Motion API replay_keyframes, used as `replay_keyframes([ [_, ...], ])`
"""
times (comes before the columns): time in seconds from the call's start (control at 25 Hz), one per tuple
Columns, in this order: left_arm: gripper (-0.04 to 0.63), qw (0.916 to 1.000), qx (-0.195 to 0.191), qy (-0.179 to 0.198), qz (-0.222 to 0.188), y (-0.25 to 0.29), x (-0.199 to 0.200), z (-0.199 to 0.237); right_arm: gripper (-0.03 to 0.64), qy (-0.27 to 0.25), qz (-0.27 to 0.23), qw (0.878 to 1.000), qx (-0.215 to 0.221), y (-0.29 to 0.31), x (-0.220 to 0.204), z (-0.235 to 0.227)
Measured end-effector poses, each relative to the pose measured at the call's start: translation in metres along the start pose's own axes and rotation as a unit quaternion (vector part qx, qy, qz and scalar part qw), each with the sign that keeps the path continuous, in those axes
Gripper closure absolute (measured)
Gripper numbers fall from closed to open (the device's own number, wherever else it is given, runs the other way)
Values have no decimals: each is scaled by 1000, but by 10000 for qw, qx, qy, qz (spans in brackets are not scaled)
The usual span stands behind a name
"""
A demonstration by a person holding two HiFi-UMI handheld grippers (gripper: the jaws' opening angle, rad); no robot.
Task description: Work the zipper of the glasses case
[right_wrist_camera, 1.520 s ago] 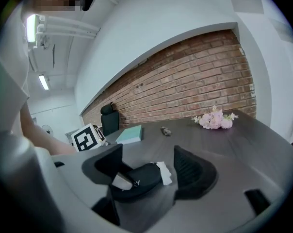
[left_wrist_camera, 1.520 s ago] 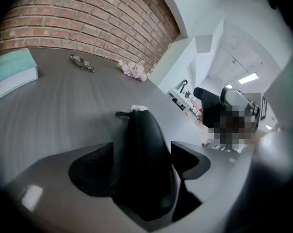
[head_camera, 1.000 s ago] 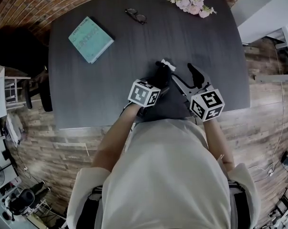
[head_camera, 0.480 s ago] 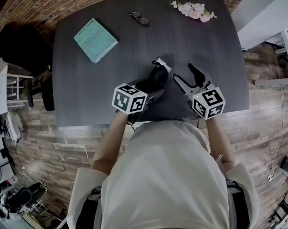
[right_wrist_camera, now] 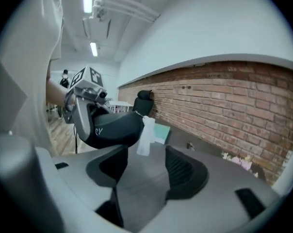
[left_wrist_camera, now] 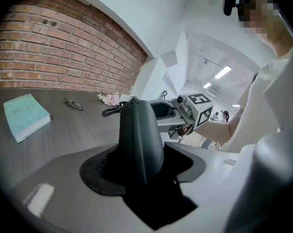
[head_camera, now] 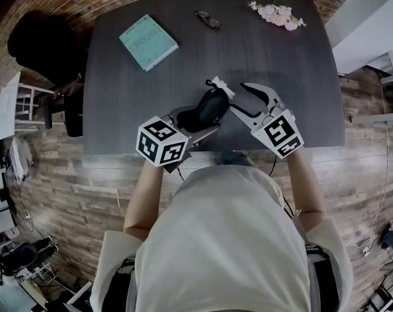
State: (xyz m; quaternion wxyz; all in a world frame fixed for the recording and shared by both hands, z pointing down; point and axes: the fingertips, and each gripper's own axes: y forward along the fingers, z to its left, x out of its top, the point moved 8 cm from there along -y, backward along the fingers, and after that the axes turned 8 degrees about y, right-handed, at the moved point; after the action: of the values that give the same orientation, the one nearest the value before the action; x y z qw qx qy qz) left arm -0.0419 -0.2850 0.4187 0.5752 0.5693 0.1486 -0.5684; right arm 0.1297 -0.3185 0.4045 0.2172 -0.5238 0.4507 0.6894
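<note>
The left gripper (left_wrist_camera: 144, 166) jaws clamp the glasses case (left_wrist_camera: 139, 130) above the worktop (head_camera: 281, 77), while the right gripper (right_wrist_camera: 146, 169) jaws, empty and just closing, must next pinch the white zipper tag (right_wrist_camera: 145, 135).

The book (head_camera: 148, 41) lies on the far left part of the worktop (head_camera: 294, 77). The glasses (head_camera: 208, 20) lie to its right near the far edge, and the flowers (head_camera: 278, 13) further right by the far right corner, all well apart. Over the near middle, the glasses case (head_camera: 206, 109) sits between the jaws of the left gripper (head_camera: 195, 123), clear of the worktop. A chair (head_camera: 43, 44) stands on the floor beyond the left edge.
</note>
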Motion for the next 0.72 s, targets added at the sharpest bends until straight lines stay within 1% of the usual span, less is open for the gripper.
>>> replay_keyframes([
  [0.12, 328, 9998, -147, 93, -10, -21, -12, -13, 404, -823, 337, 9960, -1, 5, 11, 26],
  [0.16, 328, 9997, -221, 117, -23, -27, -17, -17, 420, -1036, 413, 9938, 6, 7, 13, 36],
  [0.24, 328, 9994, -329, 139, -49, -39, -25, -25, 444, -1305, 458, 9904, -2, 10, 17, 53],
  [0.28, 328, 9993, -353, 136, -64, -45, -29, -28, 466, -1379, 429, 9895, -48, 10, 19, 62],
  [0.32, 328, 9992, -360, 132, -76, -51, -34, -32, 505, -1425, 375, 9890, -126, 9, 21, 71],
  [0.36, 328, 9993, -353, 134, -87, -57, -40, -37, 564, -1446, 323, 9887, -214, 7, 23, 81],
  [0.4, 328, 9993, -336, 143, -105, -64, -46, -41, 596, -1453, 303, 9885, -291, 5, 24, 91],
  [0.44, 328, 9993, -314, 148, -140, -70, -51, -46, 606, -1460, 319, 9882, -349, 4, 24, 100],
  [0.6, 333, 9988, -276, 163, -361, -91, -76, -65, 609, -1483, 380, 9866, -573, -3, 23, 133],
  [0.72, 334, 9985, -286, 210, -406, -105, -98, -85, 611, -1458, 311, 9854, -828, -17, 27, 156],
])
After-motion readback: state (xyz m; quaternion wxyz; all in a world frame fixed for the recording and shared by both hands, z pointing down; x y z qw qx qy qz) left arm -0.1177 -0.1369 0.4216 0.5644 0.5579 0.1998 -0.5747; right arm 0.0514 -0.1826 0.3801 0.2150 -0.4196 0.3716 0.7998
